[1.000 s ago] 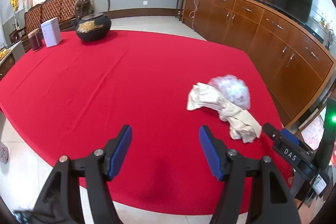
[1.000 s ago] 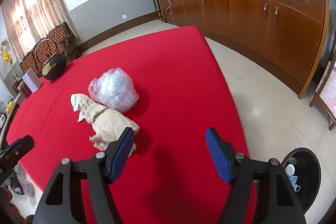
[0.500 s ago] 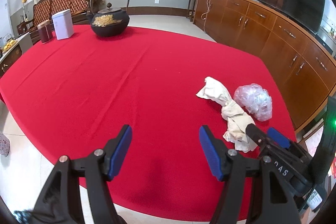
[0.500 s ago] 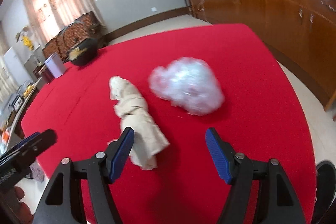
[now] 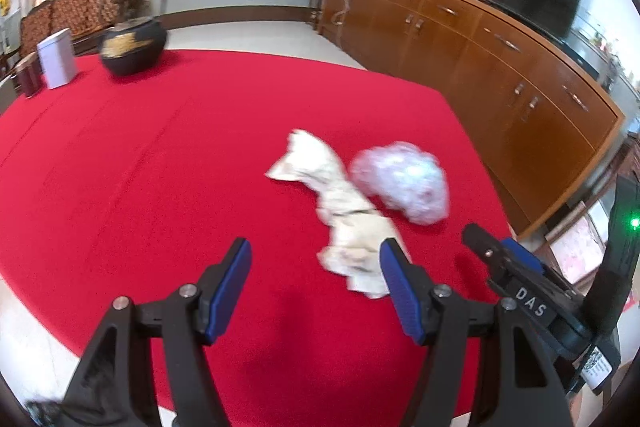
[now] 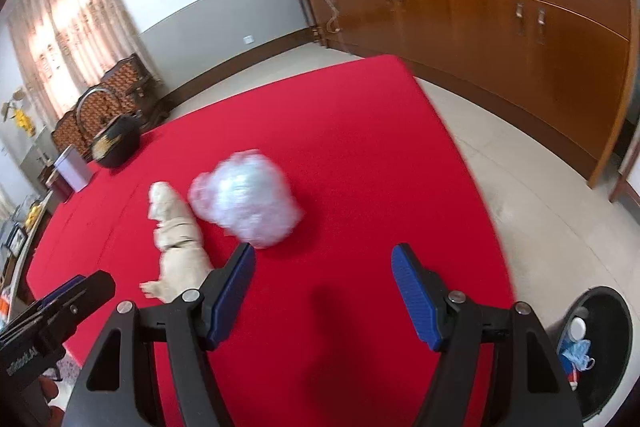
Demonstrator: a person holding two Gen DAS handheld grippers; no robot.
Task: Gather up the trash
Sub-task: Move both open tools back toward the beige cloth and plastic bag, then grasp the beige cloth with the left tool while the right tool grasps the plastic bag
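A crumpled beige paper wad (image 5: 344, 219) (image 6: 176, 243) lies on the red tablecloth (image 5: 160, 167) (image 6: 352, 131), touching a clear crumpled plastic ball (image 5: 404, 183) (image 6: 248, 203) on its right. My left gripper (image 5: 316, 287) is open and empty, hovering just short of the beige wad's near end, whose edge sits beside the right pad. My right gripper (image 6: 324, 287) is open and empty, a little short of the plastic ball. Each gripper's tip shows in the other's view: the right gripper (image 5: 504, 267) and the left gripper (image 6: 72, 299).
A black iron kettle (image 5: 132, 45) (image 6: 114, 143), a white tin (image 5: 56, 59) and a dark jar (image 5: 26, 77) stand at the table's far end. A long wooden sideboard (image 5: 500, 67) (image 6: 500, 39) runs along the right. A black bin (image 6: 592, 347) with litter stands on the floor at lower right.
Both views swung and are now blurred. The left gripper has closed in on the beige wad. The right gripper now faces the plastic ball rather than the wad. Both jaws kept their width.
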